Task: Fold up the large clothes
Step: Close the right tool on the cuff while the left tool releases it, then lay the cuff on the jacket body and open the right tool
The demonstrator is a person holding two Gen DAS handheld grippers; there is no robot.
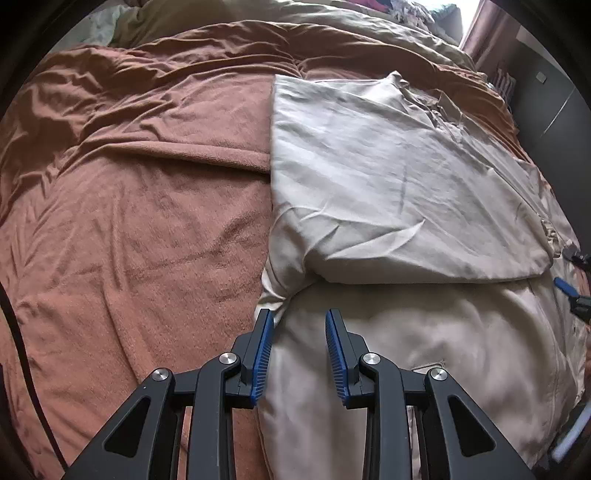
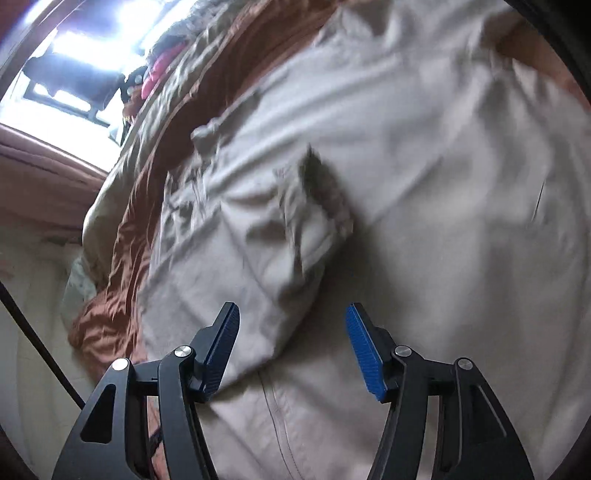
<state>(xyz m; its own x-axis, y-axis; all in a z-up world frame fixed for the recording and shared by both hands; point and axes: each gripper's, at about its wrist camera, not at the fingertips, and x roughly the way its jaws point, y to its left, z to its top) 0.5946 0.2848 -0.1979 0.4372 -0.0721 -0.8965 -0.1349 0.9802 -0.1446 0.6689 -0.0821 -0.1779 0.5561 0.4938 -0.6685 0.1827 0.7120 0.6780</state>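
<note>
Your garment (image 1: 406,177) is a big cream-beige piece of thin, smooth woven cloth, lying on the right half of the bed. Its upper part is folded over into a flat, roughly square panel with a straight left edge and fine creases; below the fold line the cloth spreads out in a soft, rounded bulge with a stitched seam. In your right wrist view the same garment (image 2: 424,221) fills most of the picture, blurred, with a puckered flap standing up near the middle and a long seam running down toward the camera.

Your left tongs (image 1: 299,317) point steeply down at the garment's left edge, just below the fold. The blue ribbed pads stand partly apart with cloth lying in the gap; their tips are at the fabric, but you cannot tell whether they press on it. Your right tongs (image 2: 291,314) are clearly apart, wider than the left, hanging over the garment with nothing clamped; a fold of cloth lies just beyond the left pad.

Under the garment is a rust-brown blanket (image 1: 129,221), fuzzy like towelling and rumpled into long wrinkles. An olive-tan cover (image 1: 332,26) is bunched along the far side of the bed. A bright window (image 2: 74,55) glares beyond the bed's end, and a dark cable (image 2: 33,321) crosses the left edge.
</note>
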